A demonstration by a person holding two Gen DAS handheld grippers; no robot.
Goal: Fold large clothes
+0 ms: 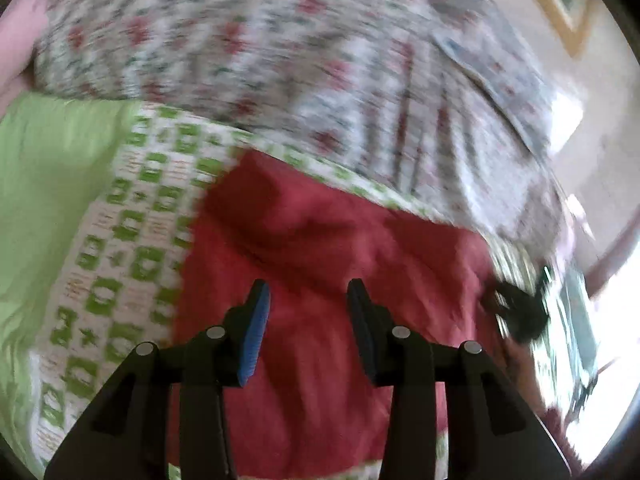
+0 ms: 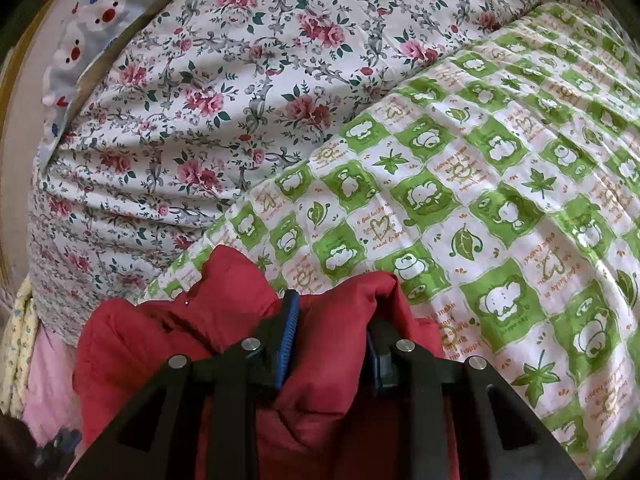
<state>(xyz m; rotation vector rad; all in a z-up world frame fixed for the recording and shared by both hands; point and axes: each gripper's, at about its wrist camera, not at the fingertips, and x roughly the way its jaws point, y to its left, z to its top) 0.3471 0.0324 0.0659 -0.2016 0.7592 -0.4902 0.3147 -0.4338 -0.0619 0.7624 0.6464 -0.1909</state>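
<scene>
Puffy red quilted jacket on checked cotton

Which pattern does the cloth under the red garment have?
White-and-green checks with little animals and leaves on the checked cloth, under the red garment. The right wrist view shows it best.

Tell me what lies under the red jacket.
The red jacket lies on a green-checked blanket, itself over a floral sheet. The blanket beneath the jacket's middle is covered, unseen.
</scene>
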